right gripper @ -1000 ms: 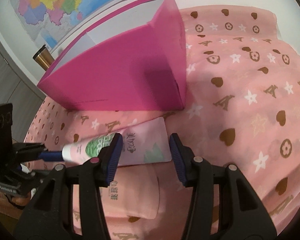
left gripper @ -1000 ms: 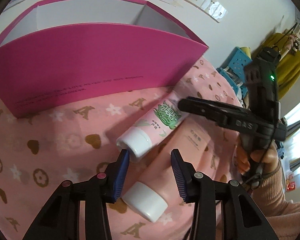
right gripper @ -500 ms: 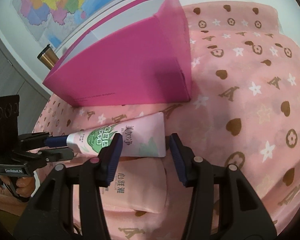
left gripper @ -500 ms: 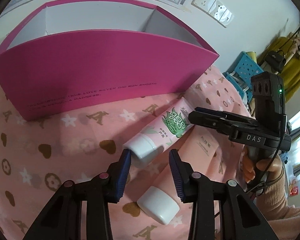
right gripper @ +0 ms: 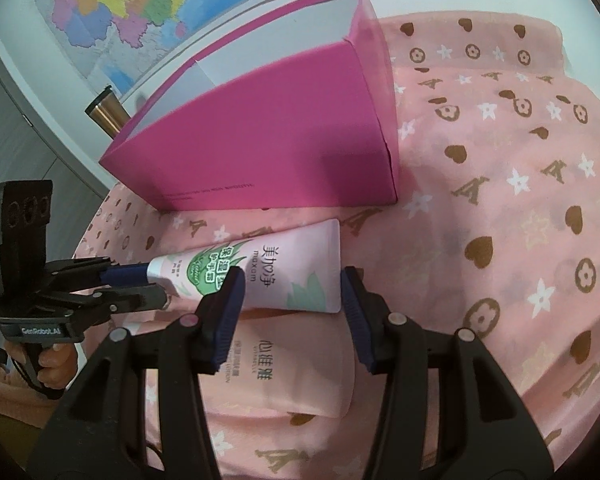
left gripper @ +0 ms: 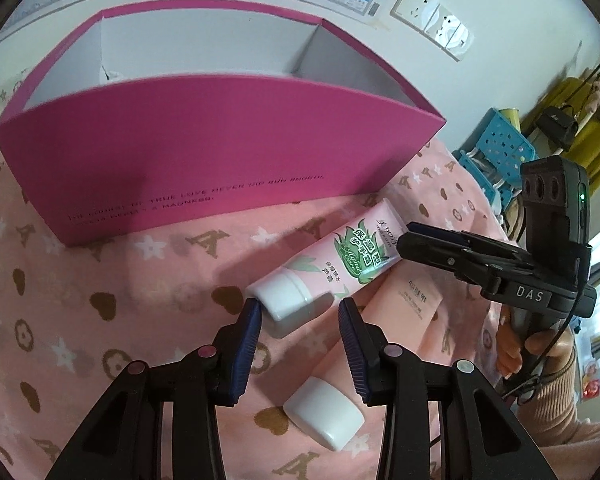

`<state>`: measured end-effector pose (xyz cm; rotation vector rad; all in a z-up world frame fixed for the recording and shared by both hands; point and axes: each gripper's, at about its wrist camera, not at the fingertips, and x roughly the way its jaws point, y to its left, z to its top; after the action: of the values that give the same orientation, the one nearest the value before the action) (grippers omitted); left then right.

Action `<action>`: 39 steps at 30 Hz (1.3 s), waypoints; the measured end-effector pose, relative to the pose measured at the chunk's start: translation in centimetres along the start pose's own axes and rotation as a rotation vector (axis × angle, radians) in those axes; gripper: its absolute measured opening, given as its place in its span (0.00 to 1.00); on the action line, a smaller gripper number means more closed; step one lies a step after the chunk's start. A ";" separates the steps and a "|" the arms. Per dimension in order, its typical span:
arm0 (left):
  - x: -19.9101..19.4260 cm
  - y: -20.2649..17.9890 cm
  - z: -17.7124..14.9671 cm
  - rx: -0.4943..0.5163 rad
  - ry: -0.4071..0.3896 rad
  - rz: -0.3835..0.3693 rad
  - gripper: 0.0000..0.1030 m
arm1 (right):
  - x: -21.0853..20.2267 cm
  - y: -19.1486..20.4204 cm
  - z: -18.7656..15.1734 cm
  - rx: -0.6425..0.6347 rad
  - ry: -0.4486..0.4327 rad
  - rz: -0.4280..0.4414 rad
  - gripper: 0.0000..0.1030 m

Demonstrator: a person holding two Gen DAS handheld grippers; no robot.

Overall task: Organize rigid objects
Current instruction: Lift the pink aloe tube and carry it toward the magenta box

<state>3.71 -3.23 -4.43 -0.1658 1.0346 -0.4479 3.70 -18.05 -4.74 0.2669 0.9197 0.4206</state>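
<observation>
Both my grippers, left (left gripper: 300, 320) and right (right gripper: 292, 292), gaped around the tube (left gripper: 332, 268); its cap (left gripper: 284, 300) might slip sideways.

A pink cloth (left gripper: 112, 280) with hearts and stars holds a big pink box (left gripper: 204, 160) at 12 o'clock and two tubes (left gripper: 332, 272) (left gripper: 384, 332) near 4 o'clock.

Opposed close wrist views, shared tube (left gripper: 332, 268)
</observation>
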 end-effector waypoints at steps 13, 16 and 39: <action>-3.4 -1.3 1.6 0.062 -0.096 -0.002 0.39 | -3.6 1.9 0.7 -0.046 -0.082 -0.011 0.51; -4.1 -1.6 2.3 0.072 -0.117 0.001 0.39 | -4.3 2.4 1.1 -0.058 -0.100 -0.013 0.51; -6.9 -3.2 4.8 0.143 -0.233 0.038 0.42 | -6.5 4.1 3.5 -0.115 -0.170 -0.036 0.51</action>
<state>3.97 -3.48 4.60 -0.0681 0.7727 -0.4550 2.14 -17.59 3.55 0.1776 0.7296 0.4100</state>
